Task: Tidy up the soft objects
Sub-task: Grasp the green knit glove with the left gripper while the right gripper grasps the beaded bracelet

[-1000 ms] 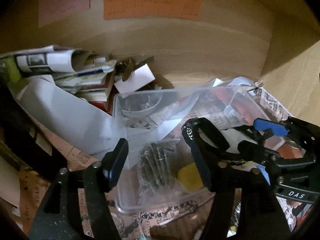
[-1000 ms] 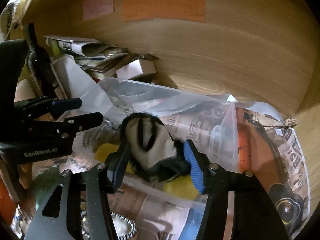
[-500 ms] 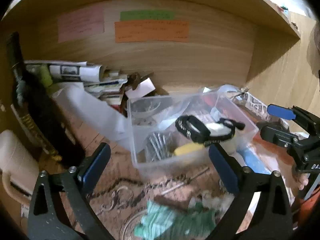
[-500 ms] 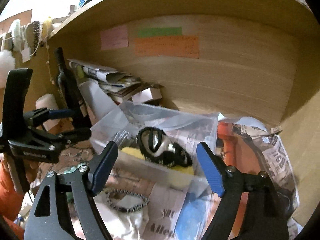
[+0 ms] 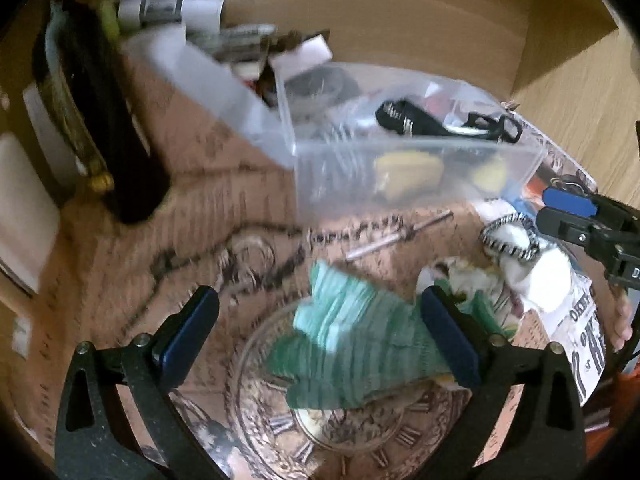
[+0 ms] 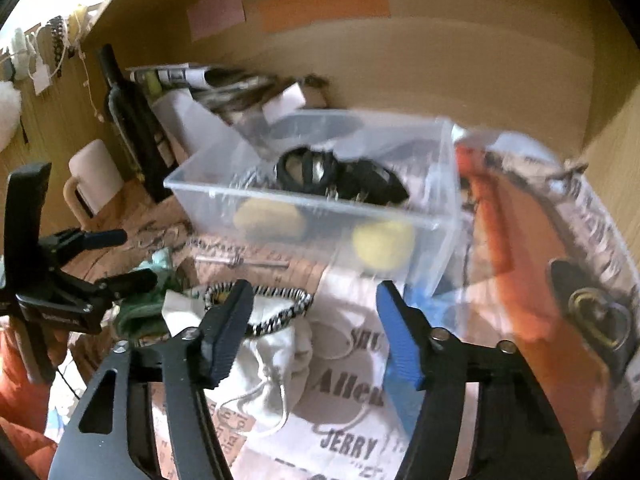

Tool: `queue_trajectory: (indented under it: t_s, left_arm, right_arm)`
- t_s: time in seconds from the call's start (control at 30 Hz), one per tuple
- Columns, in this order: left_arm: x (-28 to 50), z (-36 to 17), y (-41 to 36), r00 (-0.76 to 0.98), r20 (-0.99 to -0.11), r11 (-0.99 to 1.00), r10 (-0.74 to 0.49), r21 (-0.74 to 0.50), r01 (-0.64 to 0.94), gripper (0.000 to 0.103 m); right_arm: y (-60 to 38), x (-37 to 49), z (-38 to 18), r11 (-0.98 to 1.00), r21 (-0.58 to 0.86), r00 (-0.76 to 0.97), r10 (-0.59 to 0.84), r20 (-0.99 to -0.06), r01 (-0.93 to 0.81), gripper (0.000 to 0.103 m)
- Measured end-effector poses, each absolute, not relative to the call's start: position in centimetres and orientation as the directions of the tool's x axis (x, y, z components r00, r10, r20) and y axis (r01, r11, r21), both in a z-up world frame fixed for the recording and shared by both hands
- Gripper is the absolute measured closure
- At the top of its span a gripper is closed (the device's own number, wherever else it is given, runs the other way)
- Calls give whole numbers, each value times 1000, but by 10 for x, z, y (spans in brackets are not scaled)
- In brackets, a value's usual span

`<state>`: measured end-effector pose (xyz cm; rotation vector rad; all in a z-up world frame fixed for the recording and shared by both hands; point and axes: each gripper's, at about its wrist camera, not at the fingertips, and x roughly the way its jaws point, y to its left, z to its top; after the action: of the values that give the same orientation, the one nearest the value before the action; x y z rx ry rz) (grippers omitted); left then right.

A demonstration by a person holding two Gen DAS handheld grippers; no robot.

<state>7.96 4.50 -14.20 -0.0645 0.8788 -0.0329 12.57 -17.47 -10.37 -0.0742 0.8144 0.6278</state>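
A clear plastic bin [image 5: 416, 160] [image 6: 320, 204] holds a black-and-white soft item [image 5: 424, 124] [image 6: 344, 176] and yellow sponges [image 6: 382, 244]. A green knitted cloth [image 5: 360, 344] [image 6: 154, 276] lies on the desk between my left gripper's [image 5: 320, 336] open fingers, below them. My right gripper [image 6: 316, 332] is open and empty above a white drawstring pouch [image 6: 276, 352] and a black-and-white braided band [image 6: 280, 312] [image 5: 508, 236]. The right gripper also shows at the right of the left wrist view [image 5: 592, 224].
A dark bottle [image 5: 100, 120] and a cream mug [image 6: 90, 180] stand at the left. Papers and rolled newsprint [image 6: 192, 76] pile at the back wall. A metal rod [image 5: 396, 236] lies before the bin. An orange item [image 6: 516, 248] lies at the right on newspaper.
Both grippers have pulled back and up from the bin. The right gripper has let go of the black-and-white soft item, which lies in the bin. The left gripper now hangs over the green cloth.
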Motion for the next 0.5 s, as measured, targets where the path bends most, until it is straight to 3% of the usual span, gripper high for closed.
queue_trajectory:
  t_s: [0.17, 0.3, 0.5]
  left_arm:
    - [75, -157, 48, 631, -770, 991, -93, -136, -20, 1]
    - [73, -161, 46, 637, -761, 988, -118, -154, 0, 21]
    - [70, -159, 39, 646, -752, 988, -132, -150, 27, 44]
  right_arm:
    - [-172, 132, -114, 810, 218, 473, 511, -718, -544, 66]
    - [-172, 135, -119, 796, 260, 438, 536, -722, -546, 78]
    - [-170, 136, -121, 796, 270, 422, 536, -731, -543, 79]
